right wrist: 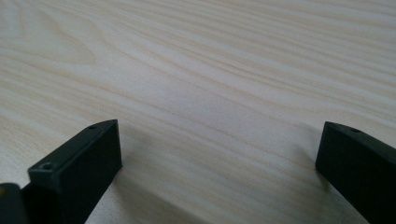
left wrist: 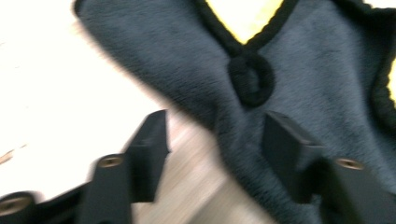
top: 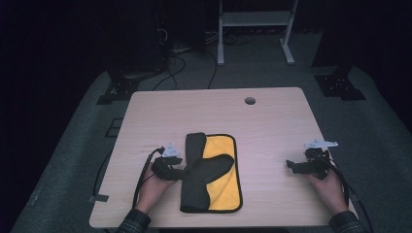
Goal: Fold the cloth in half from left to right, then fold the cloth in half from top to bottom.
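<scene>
The left gripper (left wrist: 212, 140) stands half open, holding nothing; the folded grey-and-yellow fleece cloth (left wrist: 299, 79) lies just beyond, under one jaw. The right gripper (right wrist: 219, 149) gapes wide over the bare wooden table (right wrist: 210, 60).

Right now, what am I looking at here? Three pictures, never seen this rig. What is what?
No robot arm here: a person sits at a wooden table and holds a two-jaw gripper in each hand. The high view looks down from above the person's side; the forearms come in from the bottom. The other two pictures come from cameras riding on the grippers, looking out along the black jaws.

On the table lies a cloth, dark grey on one side and yellow on the other with black edging, partly folded over itself. The left gripper sits at the cloth's left edge; in its own view the jaws stand apart and hold nothing, with the grey fabric and a small black loop just ahead. The right gripper rests off to the right, jaws wide open over bare wood.
</scene>
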`<state>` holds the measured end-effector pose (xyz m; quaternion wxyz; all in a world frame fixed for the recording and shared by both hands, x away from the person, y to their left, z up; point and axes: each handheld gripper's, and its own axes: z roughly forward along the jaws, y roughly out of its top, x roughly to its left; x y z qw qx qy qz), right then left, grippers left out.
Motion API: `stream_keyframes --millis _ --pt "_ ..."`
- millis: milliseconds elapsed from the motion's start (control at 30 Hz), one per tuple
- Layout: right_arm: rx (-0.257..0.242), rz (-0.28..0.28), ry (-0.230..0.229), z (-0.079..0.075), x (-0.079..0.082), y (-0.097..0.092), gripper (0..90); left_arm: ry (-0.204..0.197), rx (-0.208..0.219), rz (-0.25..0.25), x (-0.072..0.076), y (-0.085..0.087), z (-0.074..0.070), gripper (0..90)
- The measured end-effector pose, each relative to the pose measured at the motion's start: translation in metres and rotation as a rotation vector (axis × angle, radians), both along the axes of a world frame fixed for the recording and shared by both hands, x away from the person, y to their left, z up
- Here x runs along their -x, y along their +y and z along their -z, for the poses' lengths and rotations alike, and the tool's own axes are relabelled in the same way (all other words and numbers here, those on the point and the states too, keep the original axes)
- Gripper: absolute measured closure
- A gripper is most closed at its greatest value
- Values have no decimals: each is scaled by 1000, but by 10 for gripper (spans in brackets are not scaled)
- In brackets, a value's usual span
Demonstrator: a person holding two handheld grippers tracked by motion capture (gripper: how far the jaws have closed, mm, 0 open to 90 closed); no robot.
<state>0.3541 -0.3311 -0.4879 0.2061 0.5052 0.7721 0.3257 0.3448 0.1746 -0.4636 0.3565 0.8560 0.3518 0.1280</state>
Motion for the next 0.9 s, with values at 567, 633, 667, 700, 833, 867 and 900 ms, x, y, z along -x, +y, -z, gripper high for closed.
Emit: stream_keyframes --millis 567,633,667,700,833,867,900 --pt "0 2 0 0 1 -1 0 -35 -39 -42 23 47 9 0" --pt "1 2 3 0 0 -1 0 -34 -43 -39 27 52 12 0" --pt "2 3 5 -1 0 -1 0 -38 -47 -27 27 54 14 0" --pt "2 3 5 -1 -1 -1 7 -38 -47 -27 28 56 15 0" --pt "18 2 -7 -3 0 -2 42 -37 -29 -14 30 59 19 0" --pt "19 -4 -6 -3 0 -1 42 -38 -30 -12 30 60 19 0" --pt "16 -8 -1 -4 0 0 43 -43 -23 -11 31 60 20 0"
